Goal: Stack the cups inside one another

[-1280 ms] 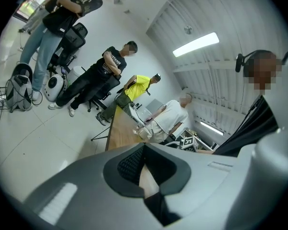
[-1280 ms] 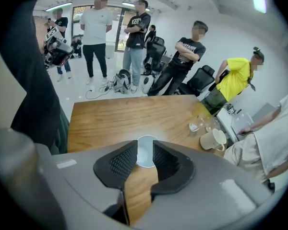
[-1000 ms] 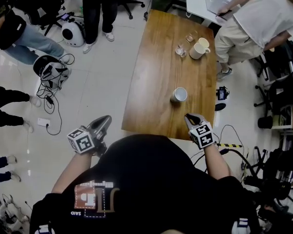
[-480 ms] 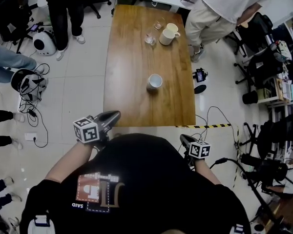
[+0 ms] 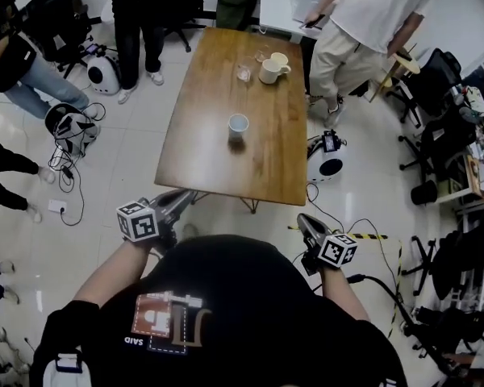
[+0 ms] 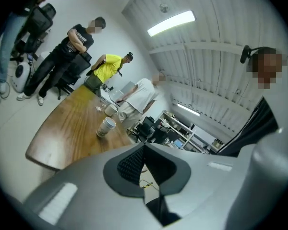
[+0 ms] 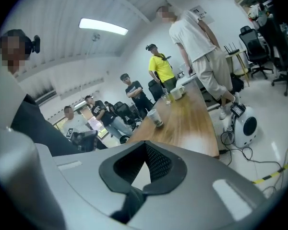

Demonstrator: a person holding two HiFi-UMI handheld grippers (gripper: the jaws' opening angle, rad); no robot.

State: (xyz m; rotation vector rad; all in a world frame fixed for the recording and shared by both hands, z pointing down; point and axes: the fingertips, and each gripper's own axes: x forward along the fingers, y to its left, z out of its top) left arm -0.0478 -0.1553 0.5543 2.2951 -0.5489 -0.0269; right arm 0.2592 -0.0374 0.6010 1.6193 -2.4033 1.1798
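step: stacking looks finished or paused; left gripper [image 5: 187,195] and right gripper [image 5: 303,219] both hang low in the frame, off the table [image 5: 218,160].
next move: if any nesting remains, a claw must travel up-frame to the table and unclench first.
table: wooden, upper centre of the head view.
left gripper: clenched on nothing, lower left of centre.
right gripper: clenched, nothing between its jaws, lower right of centre.
mug [image 5: 270,70]: cream, at the table's top end; contents unclear.
cup stack [image 5: 238,125]: white, upright, mid-table; seemingly several nested, the top one empty.
glasses [image 5: 244,72]: two, clear, just left of the mug; apparently empty.
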